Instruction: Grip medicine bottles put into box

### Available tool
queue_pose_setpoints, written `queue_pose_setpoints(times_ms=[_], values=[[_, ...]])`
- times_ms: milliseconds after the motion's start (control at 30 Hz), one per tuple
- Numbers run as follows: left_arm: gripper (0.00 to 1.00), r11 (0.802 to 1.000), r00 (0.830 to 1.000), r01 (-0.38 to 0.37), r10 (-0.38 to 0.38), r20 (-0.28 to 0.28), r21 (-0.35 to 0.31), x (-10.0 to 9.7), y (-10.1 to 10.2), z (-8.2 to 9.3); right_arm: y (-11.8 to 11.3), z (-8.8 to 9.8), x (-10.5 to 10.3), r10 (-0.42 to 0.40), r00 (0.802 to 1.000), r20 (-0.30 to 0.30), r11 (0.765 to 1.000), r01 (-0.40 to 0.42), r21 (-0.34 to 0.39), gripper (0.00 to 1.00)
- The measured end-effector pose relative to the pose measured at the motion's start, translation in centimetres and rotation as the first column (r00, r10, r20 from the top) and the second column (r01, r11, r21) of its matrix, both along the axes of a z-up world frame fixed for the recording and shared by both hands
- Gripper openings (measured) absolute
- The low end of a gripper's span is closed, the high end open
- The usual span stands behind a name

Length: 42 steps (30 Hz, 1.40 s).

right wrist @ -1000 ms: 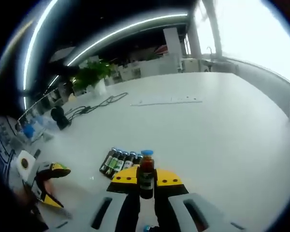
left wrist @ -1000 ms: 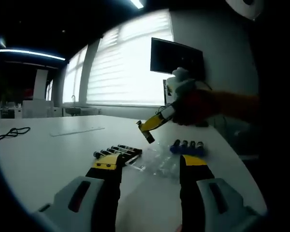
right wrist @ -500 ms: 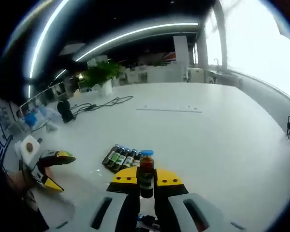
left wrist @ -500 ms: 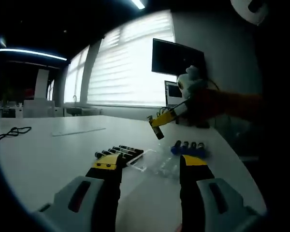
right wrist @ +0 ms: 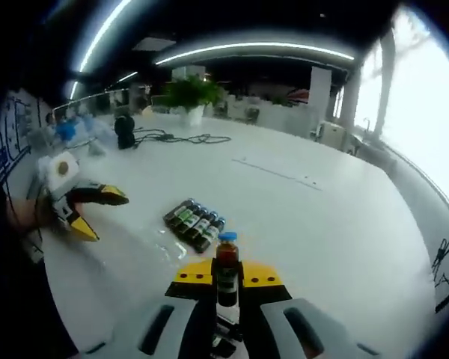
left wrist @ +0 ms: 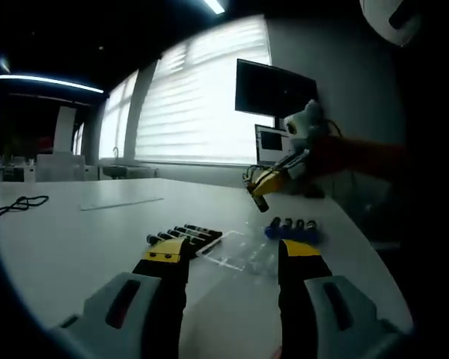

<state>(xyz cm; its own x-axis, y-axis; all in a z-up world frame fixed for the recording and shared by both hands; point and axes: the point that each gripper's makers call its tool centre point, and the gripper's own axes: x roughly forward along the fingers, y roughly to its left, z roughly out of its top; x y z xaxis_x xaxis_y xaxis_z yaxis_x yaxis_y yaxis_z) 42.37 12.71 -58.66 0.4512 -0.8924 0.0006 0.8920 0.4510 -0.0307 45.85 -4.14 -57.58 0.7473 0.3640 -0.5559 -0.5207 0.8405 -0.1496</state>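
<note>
My right gripper (right wrist: pixel 226 275) is shut on a small dark medicine bottle (right wrist: pixel 226 262) with a blue cap, held upright above the white table (right wrist: pixel 322 224). In the left gripper view this right gripper (left wrist: pixel 265 185) hangs in the air, held by a gloved hand. Below it lies a clear plastic box (left wrist: pixel 243 251), faint against the table. A row of dark-capped bottles (left wrist: pixel 184 233) (right wrist: pixel 196 222) lies flat beside the box, and several blue-capped bottles (left wrist: pixel 290 228) stand to its right. My left gripper (left wrist: pixel 232 250) is open near the table's edge, also seen as the left gripper (right wrist: pixel 86 211).
A dark monitor (left wrist: pixel 274 90) hangs on the wall by bright blinds. A potted plant (right wrist: pixel 191 93), a black cable (right wrist: pixel 181 139) and a dark object (right wrist: pixel 124 129) sit at the table's far side. A long flat strip (right wrist: pixel 277 172) lies mid-table.
The right gripper has risen and drawn back to the right with the bottle in it, and its view has swung round. The left gripper has stayed still.
</note>
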Motion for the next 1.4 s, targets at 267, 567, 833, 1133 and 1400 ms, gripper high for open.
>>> queue_pose_setpoints(times_ms=[267,567,833,1133,1400], values=[[0.4,1.0,1.0,-0.003,0.003,0.003,-0.001,0.0,0.0,0.1,-0.7,-0.8,-0.7,0.115,0.993,0.016,0.973,-0.11,-0.204,0.06],[0.4,1.0,1.0,-0.005,0.005,0.004,0.004,0.0,0.0,0.0,-0.3,-1.6,-0.9,0.245,0.97,-0.003,0.883,-0.224,-0.412,0.06],[0.4,1.0,1.0,-0.005,0.005,0.002,0.006,0.0,0.1,-0.1,0.6,-2.4,-1.1,0.382,0.923,-0.041,0.738,-0.331,-0.588,0.07],[0.4,1.0,1.0,-0.011,0.011,0.001,0.004,0.1,0.2,-0.1,1.1,-3.4,-1.5,0.445,0.89,-0.095,0.675,-0.404,-0.618,0.07],[0.4,1.0,1.0,-0.008,0.008,-0.001,0.002,0.1,0.1,0.0,1.2,-4.0,-1.8,0.466,0.876,-0.129,0.649,-0.437,-0.623,0.06]])
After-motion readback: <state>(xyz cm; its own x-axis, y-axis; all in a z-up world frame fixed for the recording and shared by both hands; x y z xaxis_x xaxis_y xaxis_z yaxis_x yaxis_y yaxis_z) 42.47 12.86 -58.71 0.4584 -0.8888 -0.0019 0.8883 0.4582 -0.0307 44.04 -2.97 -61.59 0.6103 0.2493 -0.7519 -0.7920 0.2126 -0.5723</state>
